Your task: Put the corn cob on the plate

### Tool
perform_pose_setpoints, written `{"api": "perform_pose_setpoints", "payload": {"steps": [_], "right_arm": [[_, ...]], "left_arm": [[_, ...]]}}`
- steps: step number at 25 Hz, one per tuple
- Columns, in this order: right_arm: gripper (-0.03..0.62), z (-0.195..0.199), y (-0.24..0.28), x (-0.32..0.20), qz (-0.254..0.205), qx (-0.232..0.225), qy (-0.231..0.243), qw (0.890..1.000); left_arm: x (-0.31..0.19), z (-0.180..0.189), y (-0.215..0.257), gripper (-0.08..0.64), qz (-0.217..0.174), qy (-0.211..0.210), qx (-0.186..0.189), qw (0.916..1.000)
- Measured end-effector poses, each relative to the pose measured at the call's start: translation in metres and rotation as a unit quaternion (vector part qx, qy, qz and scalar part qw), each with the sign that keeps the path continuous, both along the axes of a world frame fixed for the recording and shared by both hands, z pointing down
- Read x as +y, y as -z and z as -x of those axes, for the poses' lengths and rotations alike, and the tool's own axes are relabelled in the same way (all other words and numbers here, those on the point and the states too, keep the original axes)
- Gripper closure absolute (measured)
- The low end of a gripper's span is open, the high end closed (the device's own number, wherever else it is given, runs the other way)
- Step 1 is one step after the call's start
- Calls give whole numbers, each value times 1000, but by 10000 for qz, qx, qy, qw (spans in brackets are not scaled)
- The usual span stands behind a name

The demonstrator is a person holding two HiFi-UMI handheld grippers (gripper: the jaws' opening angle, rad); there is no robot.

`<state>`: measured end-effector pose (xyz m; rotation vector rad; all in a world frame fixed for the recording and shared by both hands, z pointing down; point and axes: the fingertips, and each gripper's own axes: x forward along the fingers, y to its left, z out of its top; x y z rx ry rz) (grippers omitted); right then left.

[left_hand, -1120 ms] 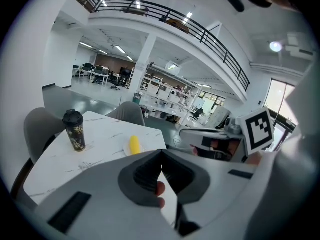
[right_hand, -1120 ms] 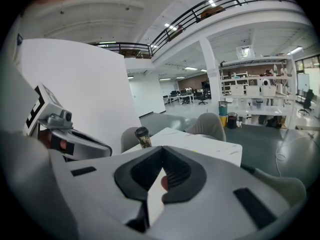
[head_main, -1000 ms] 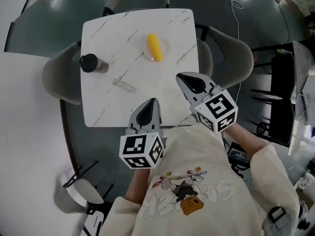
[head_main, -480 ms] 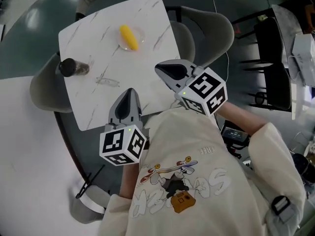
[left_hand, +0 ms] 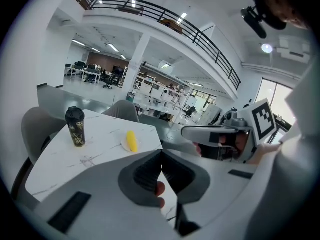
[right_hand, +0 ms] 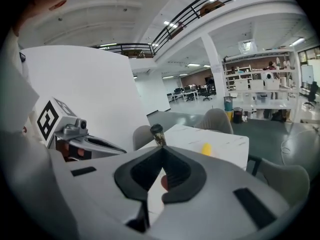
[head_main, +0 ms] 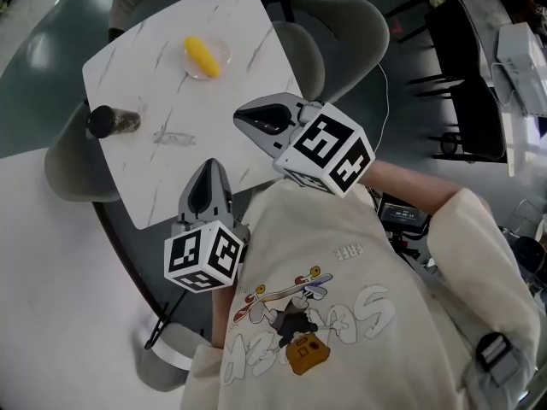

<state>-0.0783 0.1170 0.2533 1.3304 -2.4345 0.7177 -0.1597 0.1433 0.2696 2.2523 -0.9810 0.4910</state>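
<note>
A yellow corn cob (head_main: 200,56) lies on a small clear plate (head_main: 221,51) at the far side of the white marble table (head_main: 162,84). My left gripper (head_main: 210,164) hovers over the table's near edge, shut and with nothing in it. My right gripper (head_main: 241,114) is to its right, over the near right corner, also shut with nothing in it. Both are well short of the corn. The left gripper view shows the corn cob (left_hand: 131,140) on the plate (left_hand: 124,144) beyond the shut left gripper (left_hand: 161,153). In the right gripper view the corn cob (right_hand: 206,148) lies past the right gripper (right_hand: 162,148).
A dark tumbler (head_main: 108,121) stands at the table's left edge, also in the left gripper view as the tumbler (left_hand: 75,126). Grey chairs (head_main: 342,32) surround the table. A large white table (head_main: 43,254) lies to the left. Black chair frames (head_main: 461,67) stand at the right.
The head view has swung, so the table and corn now sit further up and left. The right gripper has drifted left in the picture. Both grippers stay shut.
</note>
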Motion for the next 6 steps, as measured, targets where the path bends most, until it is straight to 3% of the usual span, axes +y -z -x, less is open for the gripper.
{"api": "perform_pose_setpoints", "payload": {"steps": [6], "right_arm": [[588,12,-1,6,-142,110,-47,9998]], "left_arm": [[0,14,3,554,-94,65,7,9999]]}}
